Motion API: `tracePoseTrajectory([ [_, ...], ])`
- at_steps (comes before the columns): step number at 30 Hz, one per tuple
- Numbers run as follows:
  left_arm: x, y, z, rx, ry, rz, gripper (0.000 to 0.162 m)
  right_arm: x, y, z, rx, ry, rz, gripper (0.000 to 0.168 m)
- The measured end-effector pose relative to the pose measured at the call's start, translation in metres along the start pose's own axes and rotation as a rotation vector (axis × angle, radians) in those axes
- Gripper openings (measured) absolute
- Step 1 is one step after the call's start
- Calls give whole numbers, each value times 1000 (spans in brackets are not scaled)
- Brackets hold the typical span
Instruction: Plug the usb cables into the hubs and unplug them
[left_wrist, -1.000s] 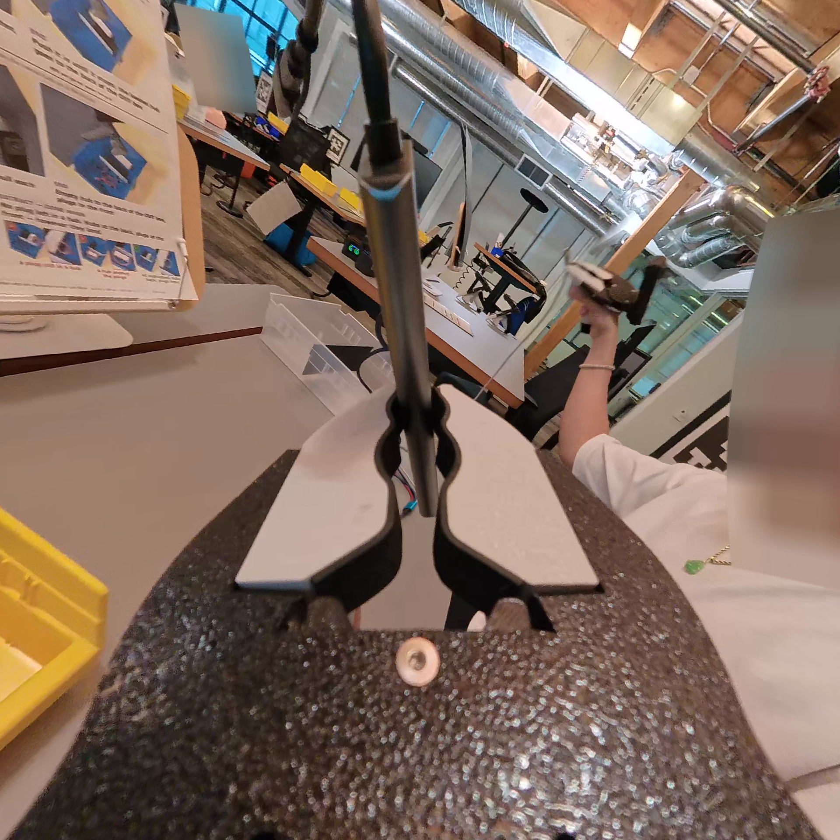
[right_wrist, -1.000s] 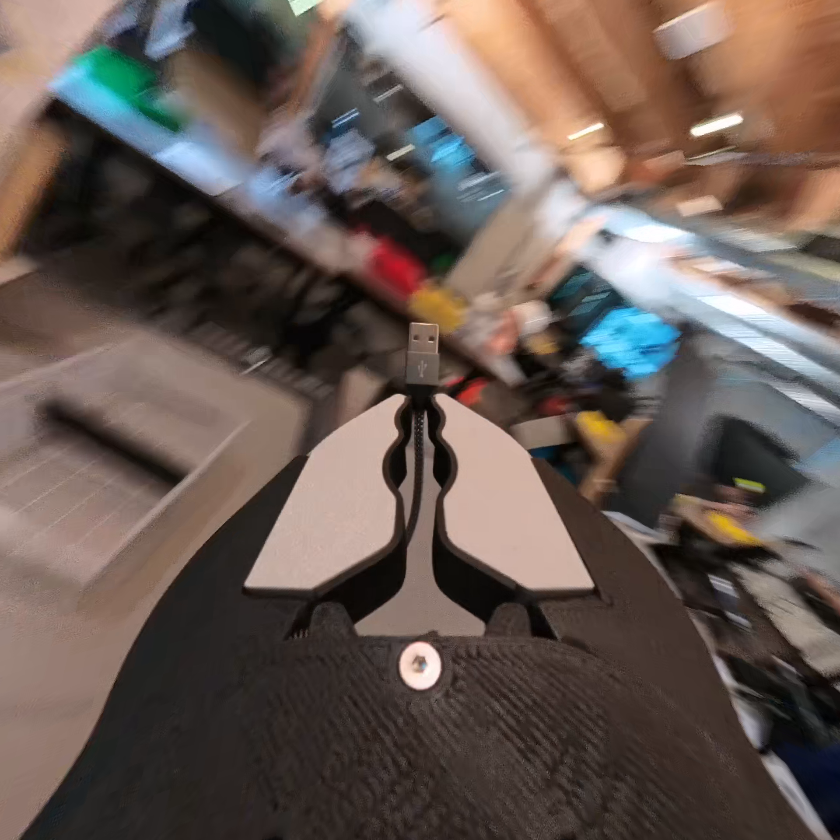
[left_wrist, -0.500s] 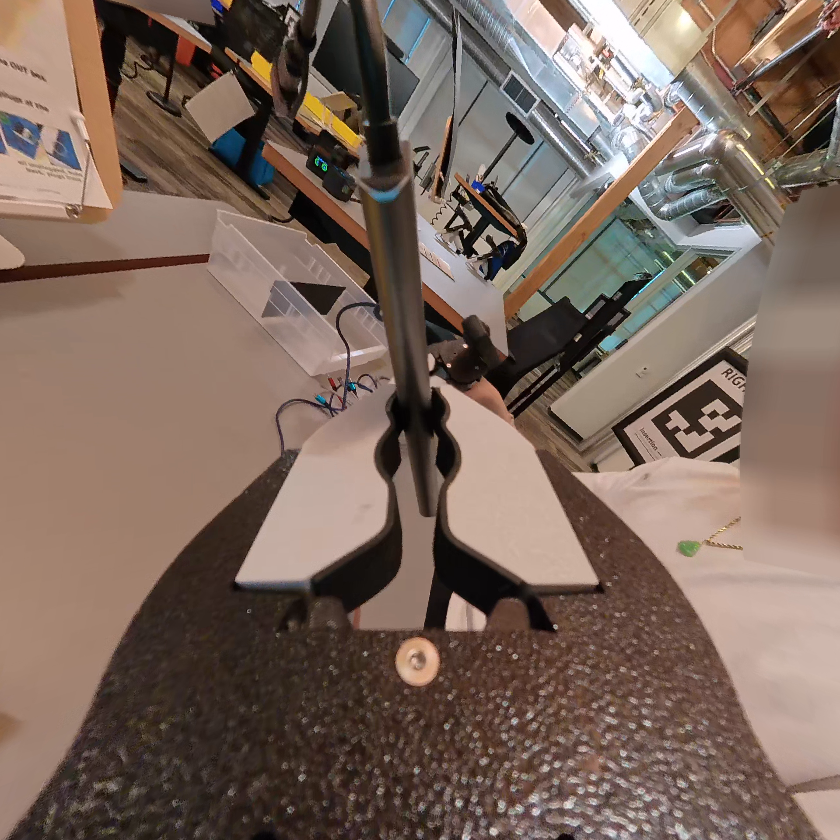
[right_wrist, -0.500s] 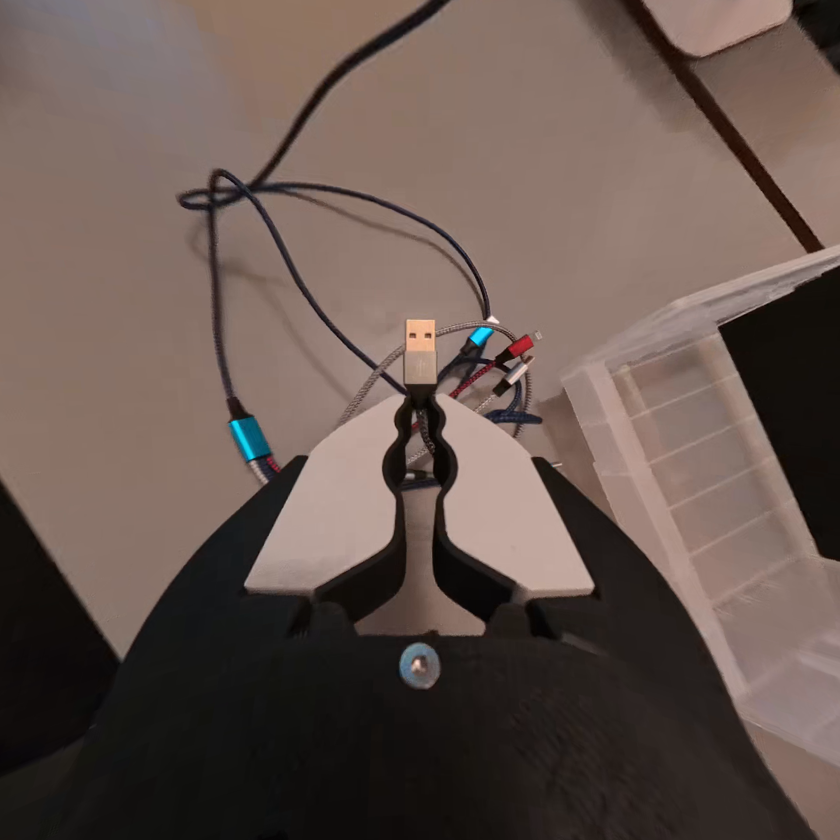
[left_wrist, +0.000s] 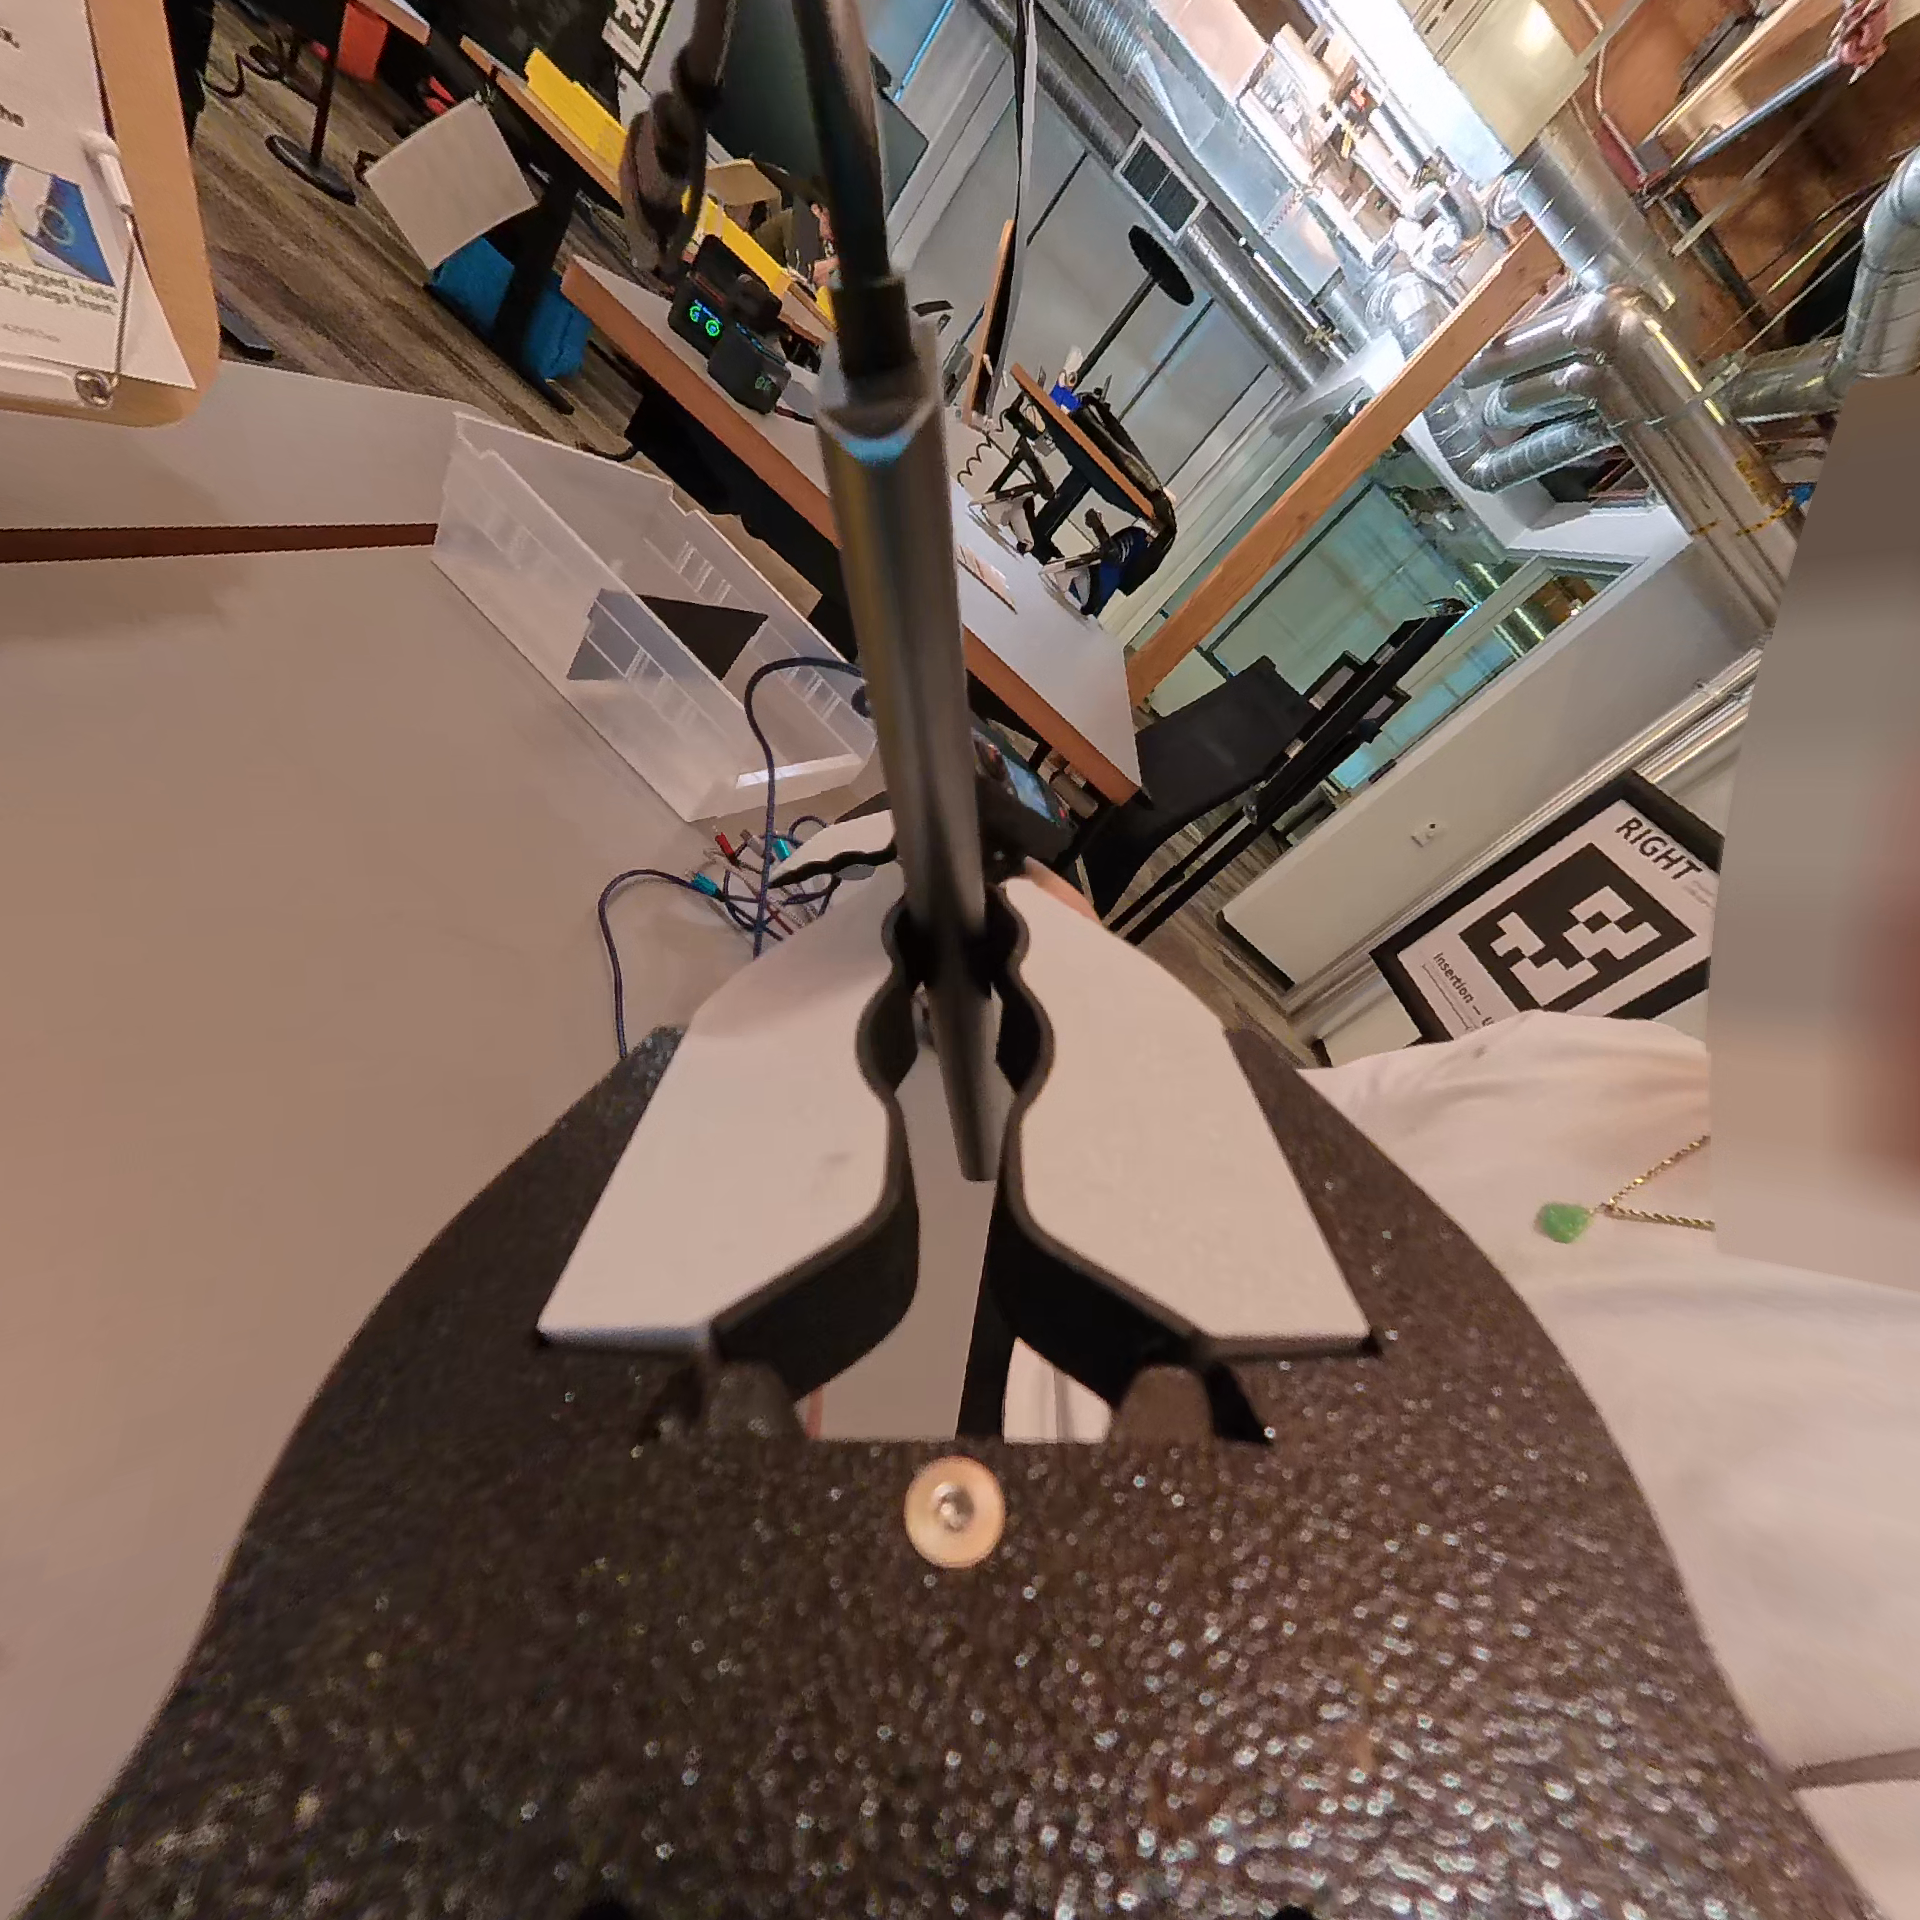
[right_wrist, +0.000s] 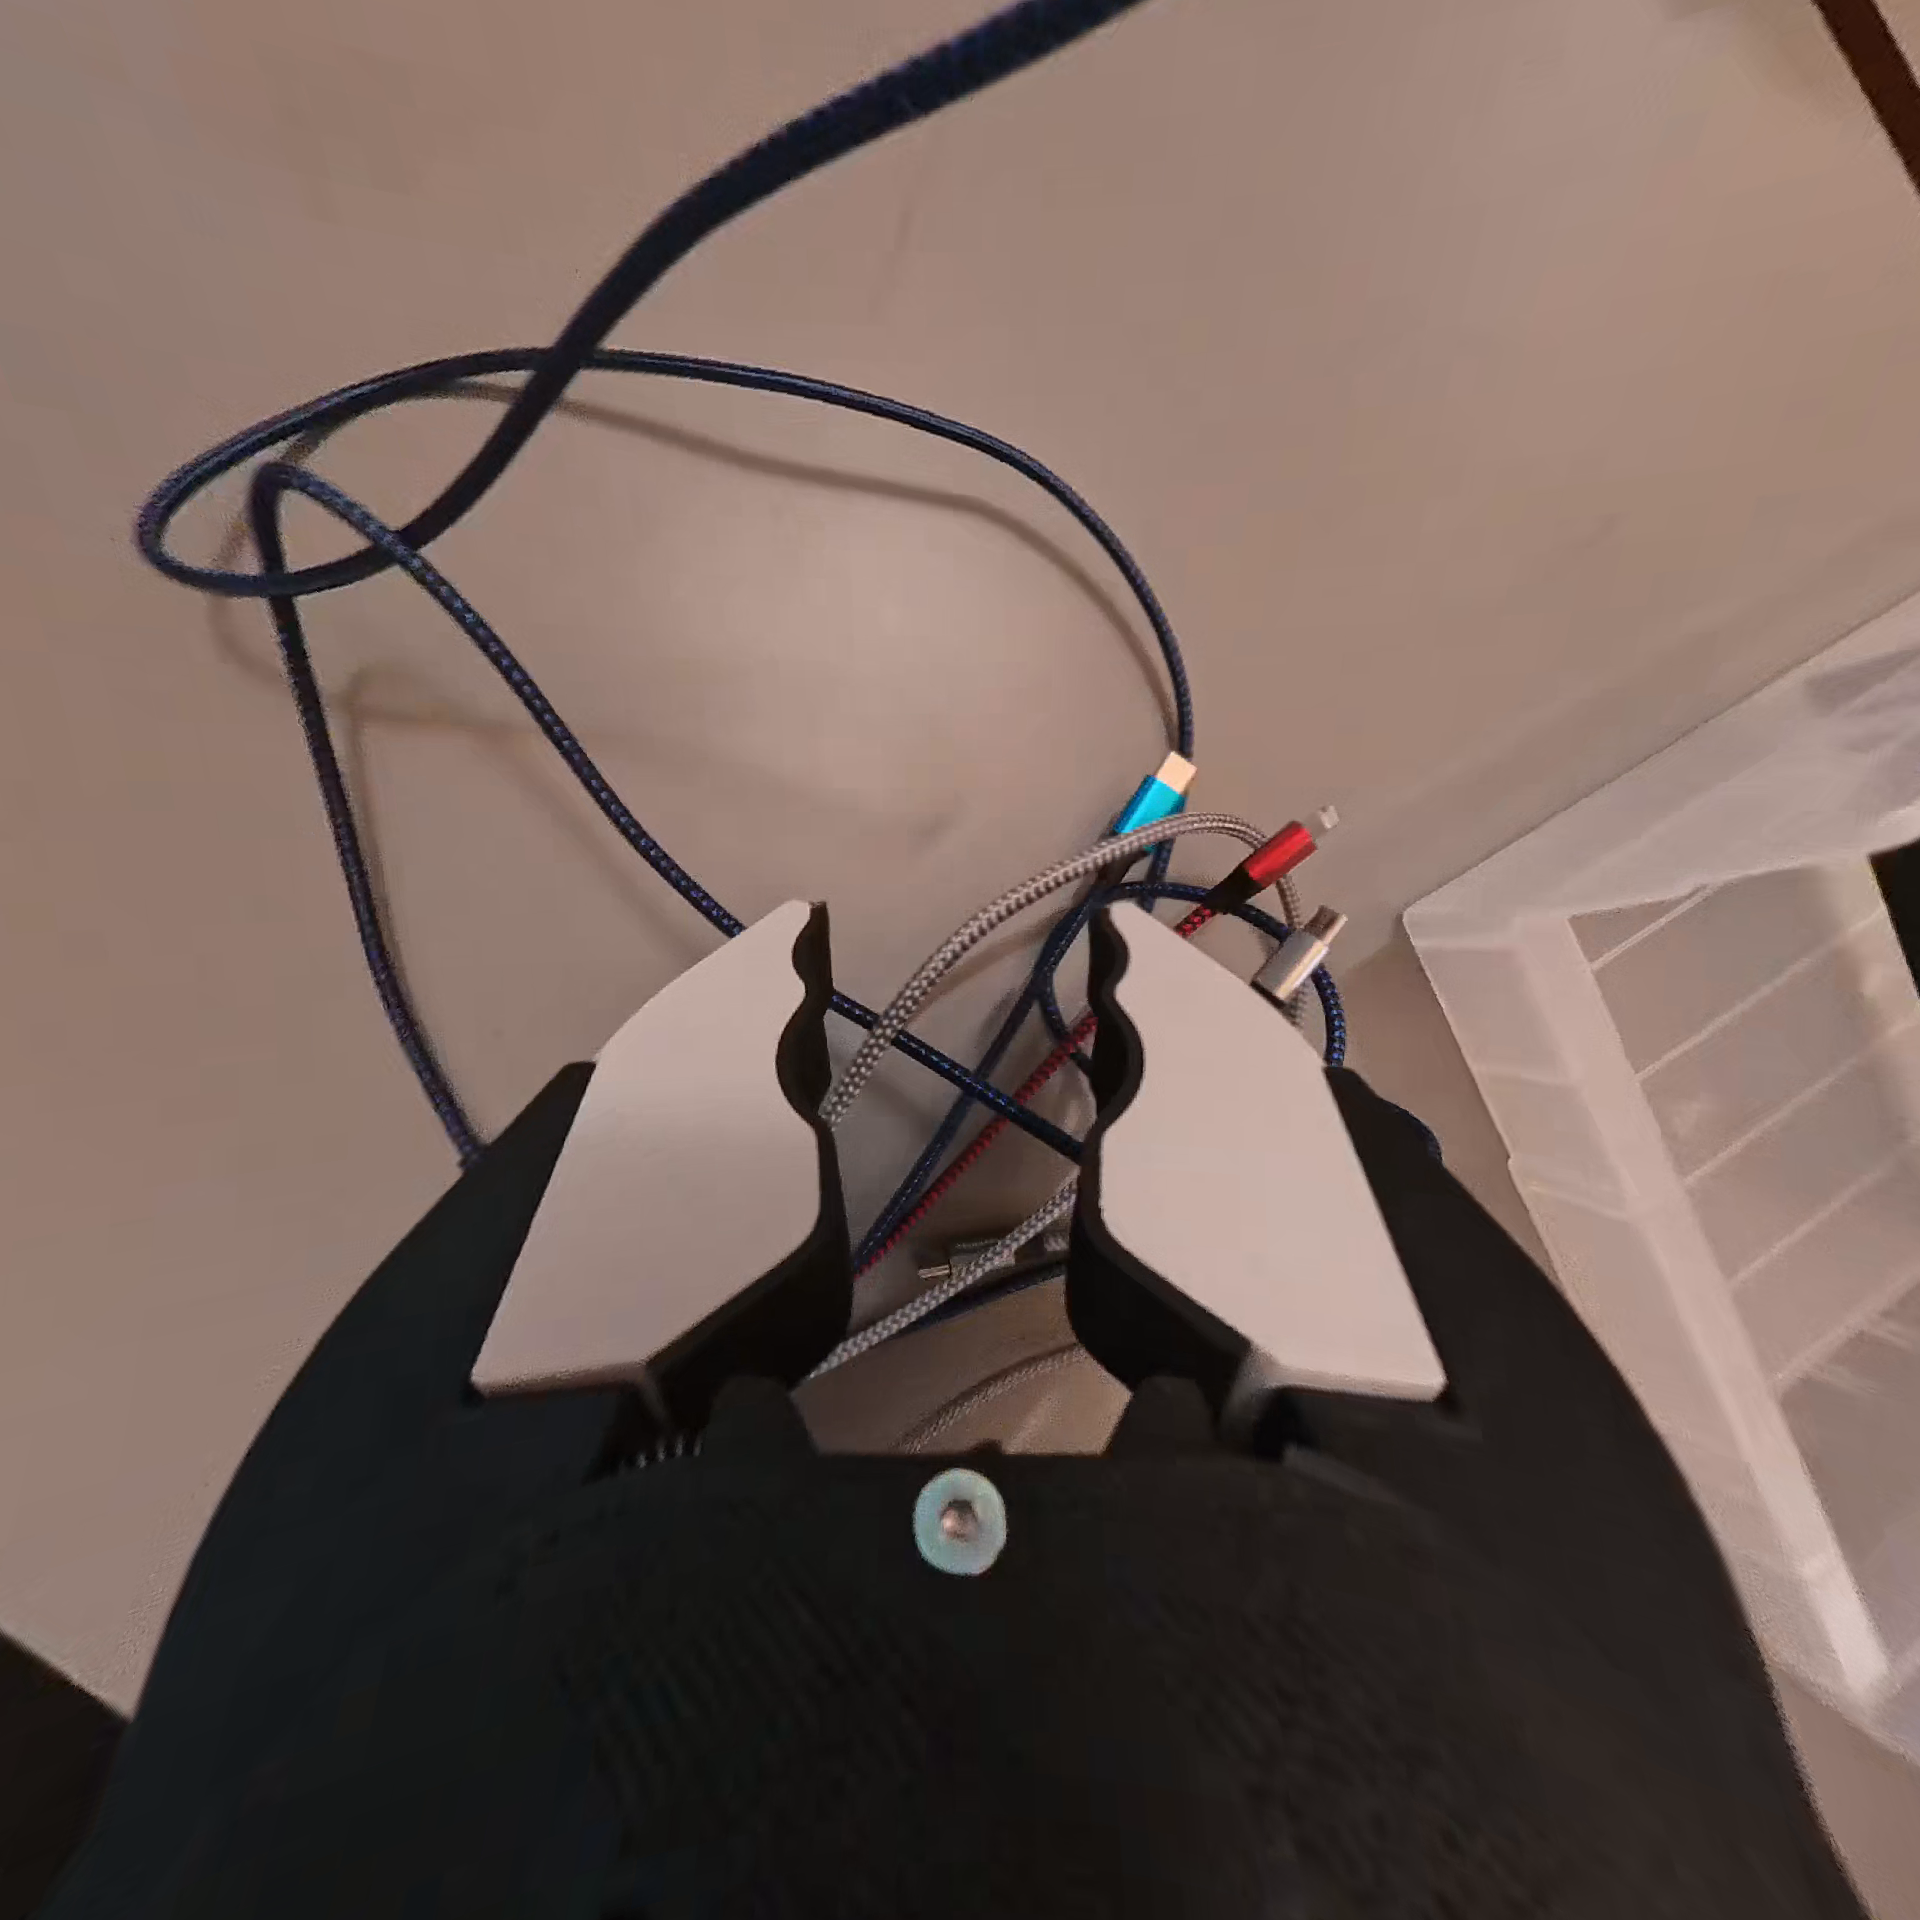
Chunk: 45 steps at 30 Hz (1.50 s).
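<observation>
My left gripper (left_wrist: 951, 925) is shut on a slim grey metal hub (left_wrist: 904, 675), seen edge-on and standing up out of the jaws. The hub's black cable (left_wrist: 852, 156) runs off its top end. My right gripper (right_wrist: 961, 925) is open and holds nothing. It hangs just above a tangle of USB cables on the beige table (right_wrist: 935, 312): a grey braided cable (right_wrist: 1039, 894), a dark blue cable (right_wrist: 623, 821), a cyan plug (right_wrist: 1153, 795), a red plug (right_wrist: 1273, 852) and a silver plug (right_wrist: 1294, 961). The tangle also shows in the left wrist view (left_wrist: 748, 883).
A clear plastic bin (right_wrist: 1662, 1039) stands right of the cables and also shows in the left wrist view (left_wrist: 623, 582). A board with printed sheets (left_wrist: 94, 208) stands at the far left. A person in a white top (left_wrist: 1558, 1351) is at the right. My hands' fingertips stand some 40 cm from each other.
My right gripper came down over the cable pile, opened and let go of the grey USB plug it held. My left gripper keeps its hold on the hub.
</observation>
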<state>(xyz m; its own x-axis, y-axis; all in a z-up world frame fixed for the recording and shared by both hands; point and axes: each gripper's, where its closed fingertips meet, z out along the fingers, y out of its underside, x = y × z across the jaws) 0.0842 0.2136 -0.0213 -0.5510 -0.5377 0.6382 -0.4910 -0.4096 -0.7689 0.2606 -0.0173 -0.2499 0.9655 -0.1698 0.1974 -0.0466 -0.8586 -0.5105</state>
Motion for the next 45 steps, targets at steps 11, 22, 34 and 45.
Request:
tracePoseTrajectory([
  [11, -7, 3, -9, 34, 24, -26, 10, -8, -1, 12, -6, -63, -14, 4],
  [22, -5, 4, -9, 15, 5, -4, 10, 49, -72, -224, 944, 15, 76, 3],
  [34, -9, 5, 5, 7, 23, -13, 10, 88, 77, -263, 912, 155, 309, 3],
  [45, -4, 3, 19, -24, 24, -5, 10, 61, 136, -118, 300, 218, 183, 5],
])
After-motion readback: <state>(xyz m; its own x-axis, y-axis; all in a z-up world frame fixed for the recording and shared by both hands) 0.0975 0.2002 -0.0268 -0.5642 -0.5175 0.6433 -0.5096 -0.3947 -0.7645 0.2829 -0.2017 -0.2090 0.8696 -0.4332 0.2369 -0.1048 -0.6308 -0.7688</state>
